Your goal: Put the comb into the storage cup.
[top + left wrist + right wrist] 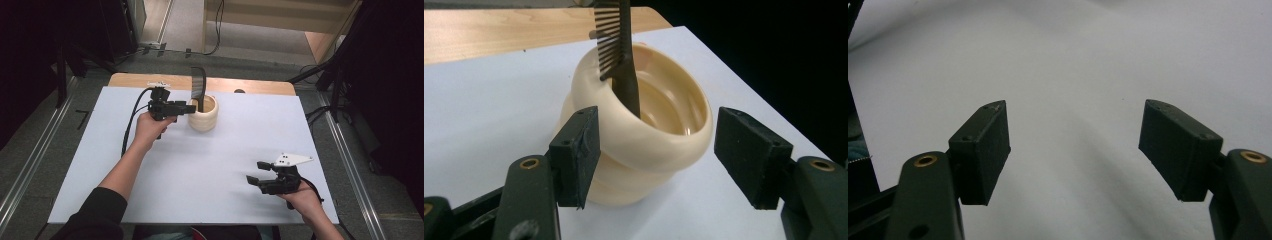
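A cream ribbed cup [205, 116] stands on the white table top [200, 165] toward the back. A black comb [198, 84] stands upright in it, teeth end up, leaning on the rim. My left gripper [192, 107] is at the cup's left side and is open. In the left gripper view the cup [649, 145] sits between the jaws, with the left pad [576, 155] close against its wall and the right pad [749, 155] apart from it; the comb [621, 55] rises behind. My right gripper [255, 171] hovers open near the front right, with bare table between its jaws [1075, 150].
A strip of wooden table [250, 86] shows behind the white top. The left gripper's black cable [132, 117] trails across the table's left part. Metal rails [30, 160] and dark stands flank the table on the floor.
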A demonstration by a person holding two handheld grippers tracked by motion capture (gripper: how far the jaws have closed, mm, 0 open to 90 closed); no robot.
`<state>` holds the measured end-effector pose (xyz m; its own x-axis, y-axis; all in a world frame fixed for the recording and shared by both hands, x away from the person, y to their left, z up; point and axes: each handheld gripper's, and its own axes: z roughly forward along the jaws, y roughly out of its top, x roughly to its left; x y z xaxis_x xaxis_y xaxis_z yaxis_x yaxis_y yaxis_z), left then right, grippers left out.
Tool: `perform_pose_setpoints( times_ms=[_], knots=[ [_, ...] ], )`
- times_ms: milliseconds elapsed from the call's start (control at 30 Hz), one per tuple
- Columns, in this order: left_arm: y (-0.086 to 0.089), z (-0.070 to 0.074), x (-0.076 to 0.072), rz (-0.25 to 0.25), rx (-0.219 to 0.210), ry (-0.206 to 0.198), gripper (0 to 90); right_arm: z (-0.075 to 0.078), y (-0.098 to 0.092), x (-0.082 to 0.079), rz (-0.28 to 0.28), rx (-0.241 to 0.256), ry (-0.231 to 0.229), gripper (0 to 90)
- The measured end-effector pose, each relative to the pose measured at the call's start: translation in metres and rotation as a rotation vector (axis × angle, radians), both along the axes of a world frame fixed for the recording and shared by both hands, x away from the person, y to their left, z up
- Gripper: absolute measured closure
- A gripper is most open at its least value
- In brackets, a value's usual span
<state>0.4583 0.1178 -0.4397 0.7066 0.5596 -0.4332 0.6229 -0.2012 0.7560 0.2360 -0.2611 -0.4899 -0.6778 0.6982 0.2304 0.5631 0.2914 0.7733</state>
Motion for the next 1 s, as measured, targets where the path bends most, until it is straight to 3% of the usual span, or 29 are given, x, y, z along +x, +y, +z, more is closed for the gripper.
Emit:
perform_pose_setpoints(
  times_ms=[267,367,1000],
  knots=[
    [0.005,-0.004,-0.009,-0.015,0.000,0.024,34.1,-0.001,0.000,0.000,-0.001,0.001,0.007,26.4],
    [0.009,-0.006,-0.011,-0.011,-0.014,0.052,34.0,-0.001,0.000,0.000,-0.001,0.002,0.007,26.4],
    [0.019,-0.009,-0.039,-0.030,0.026,0.058,31.6,-0.002,-0.001,0.000,-0.003,0.000,0.011,26.4]
  ],
)
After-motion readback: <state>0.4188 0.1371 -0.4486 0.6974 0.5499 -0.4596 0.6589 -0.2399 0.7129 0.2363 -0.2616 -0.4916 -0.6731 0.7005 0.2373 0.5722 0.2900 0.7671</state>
